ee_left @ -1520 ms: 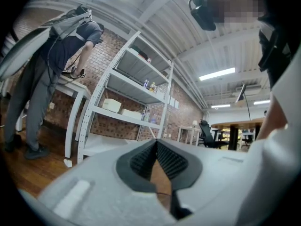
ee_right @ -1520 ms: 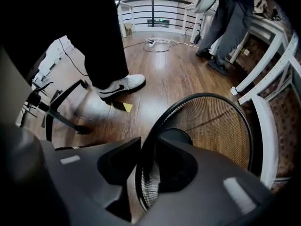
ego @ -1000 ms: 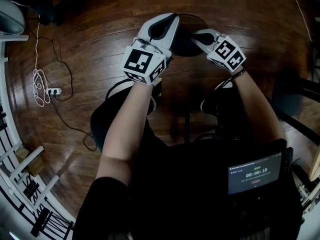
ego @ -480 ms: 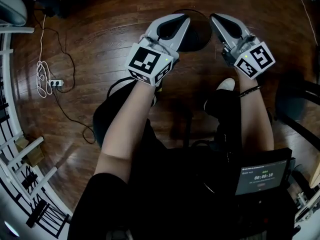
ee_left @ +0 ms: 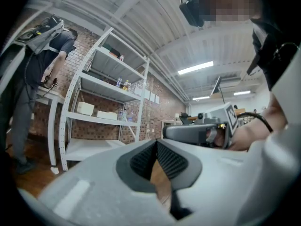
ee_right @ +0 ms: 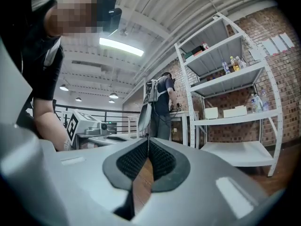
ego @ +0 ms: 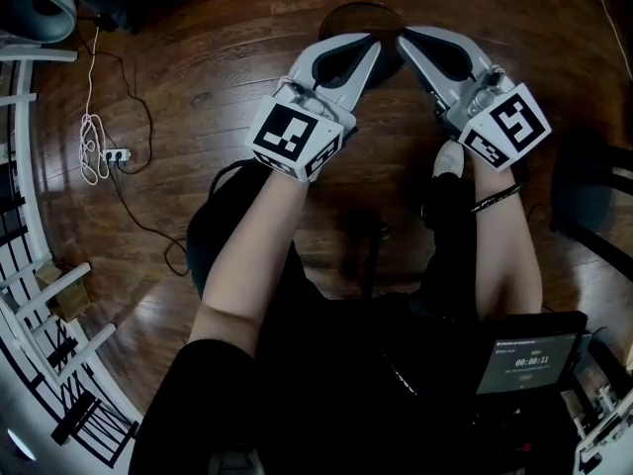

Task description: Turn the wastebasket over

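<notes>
The wastebasket (ego: 358,16) is a dark round shape on the wooden floor, seen from above at the top centre of the head view. Both grippers partly cover it, and I cannot tell which way up it stands. My left gripper (ego: 372,44) and right gripper (ego: 404,38) are held high above it, pointing level, with their tips close together. In the left gripper view the left gripper (ee_left: 156,142) has its pads meeting with nothing between them, and the right gripper (ee_left: 197,132) shows beside it. The right gripper (ee_right: 148,141) is likewise shut and empty.
A power strip (ego: 115,154) with a looped white cable lies on the floor at left. White railing (ego: 40,295) runs along the left edge. A dark chair (ego: 593,201) stands at right. White metal shelves (ee_left: 101,112) and another person (ee_right: 162,102) stand farther off.
Both grippers have come up away from the wastebasket. The right one rose most and swung from tilted down to level. The left one slid sideways. Both stay shut.
</notes>
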